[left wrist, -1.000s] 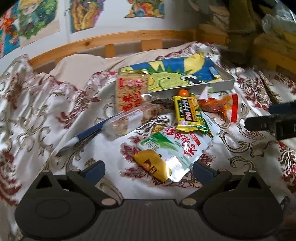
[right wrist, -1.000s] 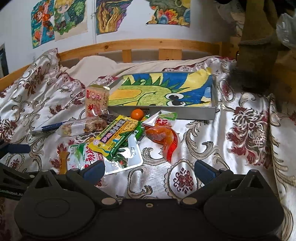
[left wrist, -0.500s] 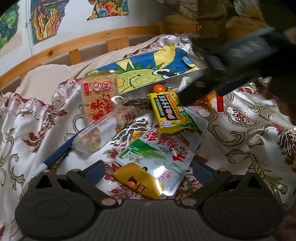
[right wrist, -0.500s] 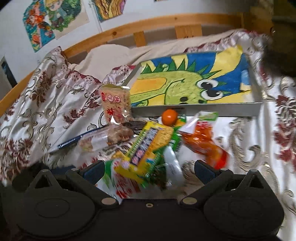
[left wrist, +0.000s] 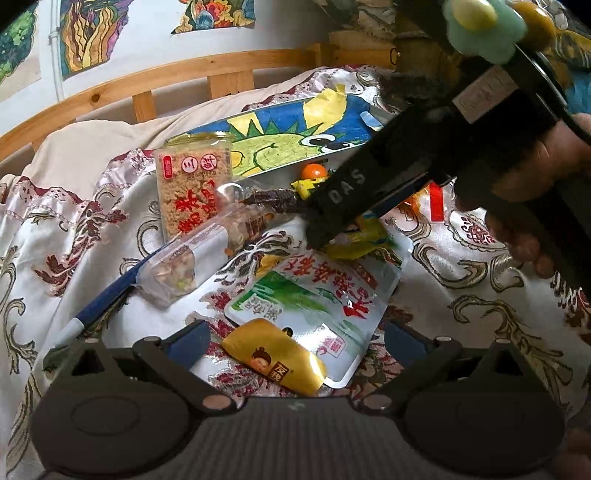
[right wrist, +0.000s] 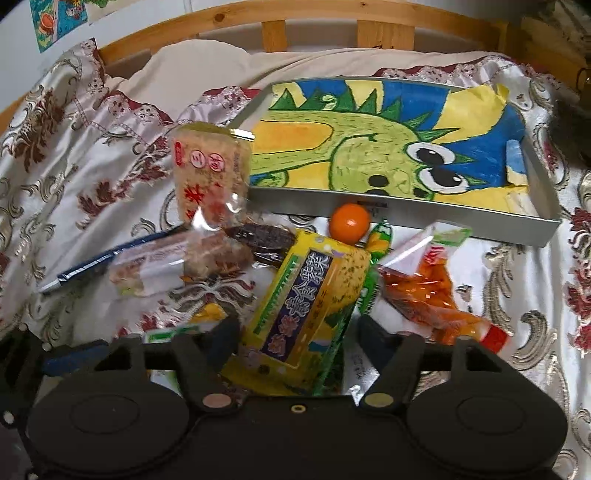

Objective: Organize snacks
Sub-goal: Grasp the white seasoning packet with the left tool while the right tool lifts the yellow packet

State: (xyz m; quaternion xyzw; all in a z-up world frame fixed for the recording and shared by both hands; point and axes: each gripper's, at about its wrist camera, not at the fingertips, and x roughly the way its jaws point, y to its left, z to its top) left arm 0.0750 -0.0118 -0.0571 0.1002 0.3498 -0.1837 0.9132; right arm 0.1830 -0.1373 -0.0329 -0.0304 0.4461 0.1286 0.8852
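Snack packets lie heaped on the patterned bedcover in front of a shallow grey tray [right wrist: 406, 210] lined with a dinosaur drawing. My right gripper [right wrist: 297, 332] is closing on a yellow seaweed packet [right wrist: 306, 291], its pads touching the packet's two long edges. In the left wrist view the right gripper [left wrist: 325, 236] comes down from the upper right onto that packet [left wrist: 362, 240]. My left gripper [left wrist: 295, 339] stands open low over a small gold packet [left wrist: 273, 354] and a silver-green pouch [left wrist: 317, 295], touching neither.
Around the heap lie a tall rice-cracker pack [right wrist: 210, 173], a clear nut-bar wrapper [right wrist: 177, 266], a dark bar [right wrist: 258, 236], an orange ball [right wrist: 349, 218], an orange-red pouch [right wrist: 432, 291] and a blue pen [right wrist: 85, 266]. A wooden bed rail [right wrist: 273, 22] runs behind.
My right gripper swung in from the right over the pile and narrowed its jaws around the yellow seaweed packet. The left gripper dipped slightly toward the gold packet and stayed open.
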